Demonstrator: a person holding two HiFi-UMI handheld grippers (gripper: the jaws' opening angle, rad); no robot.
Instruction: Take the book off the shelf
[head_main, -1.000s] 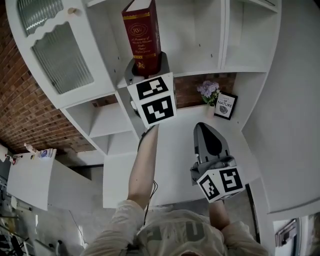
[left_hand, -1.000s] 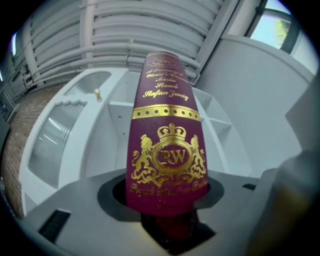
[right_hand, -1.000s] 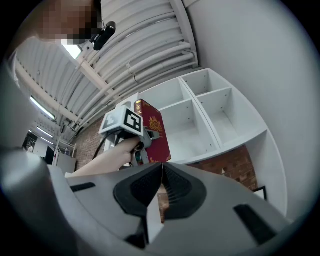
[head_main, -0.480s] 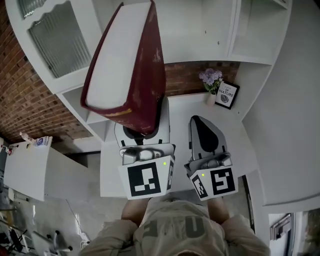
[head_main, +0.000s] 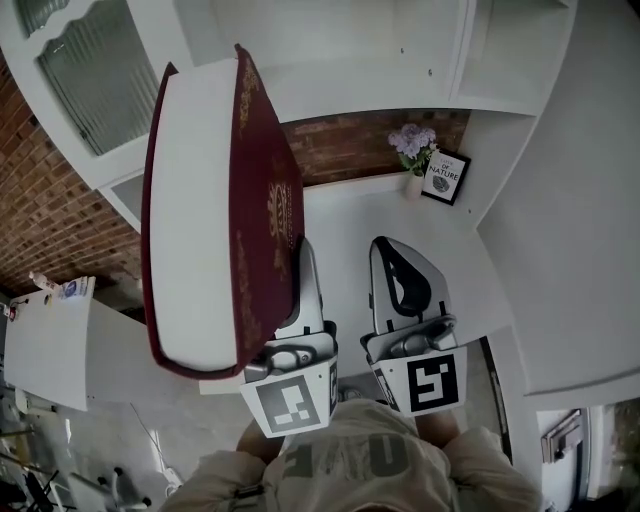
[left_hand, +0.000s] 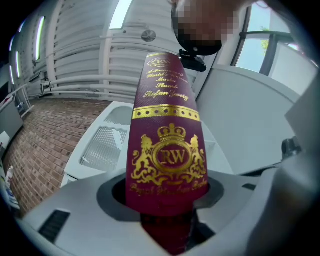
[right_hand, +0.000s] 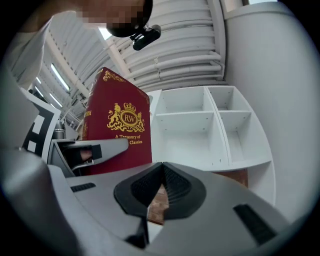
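A thick dark red book (head_main: 200, 220) with gold print and a white page block is clear of the white shelf unit (head_main: 330, 60) and hangs close under the head camera, tilted. My left gripper (head_main: 300, 262) is shut on its lower end. In the left gripper view the spine (left_hand: 167, 150) with its gold crest stands up between the jaws of the left gripper (left_hand: 166, 199). My right gripper (head_main: 388, 250) hovers beside it to the right, shut and empty. In the right gripper view the right gripper's (right_hand: 162, 172) pads meet, with the book (right_hand: 120, 135) at the left and the bare shelf compartments (right_hand: 215, 112) beyond.
A white counter (head_main: 350, 220) lies below the grippers against a brick wall (head_main: 330, 150). A small purple flower pot (head_main: 415, 155) and a framed sign (head_main: 445, 178) stand at its back right. A glass-door cabinet (head_main: 85, 75) is at the upper left.
The left gripper has drawn the book off the shelf and back toward the person; the book has tipped over and looms much larger. The right gripper has barely shifted.
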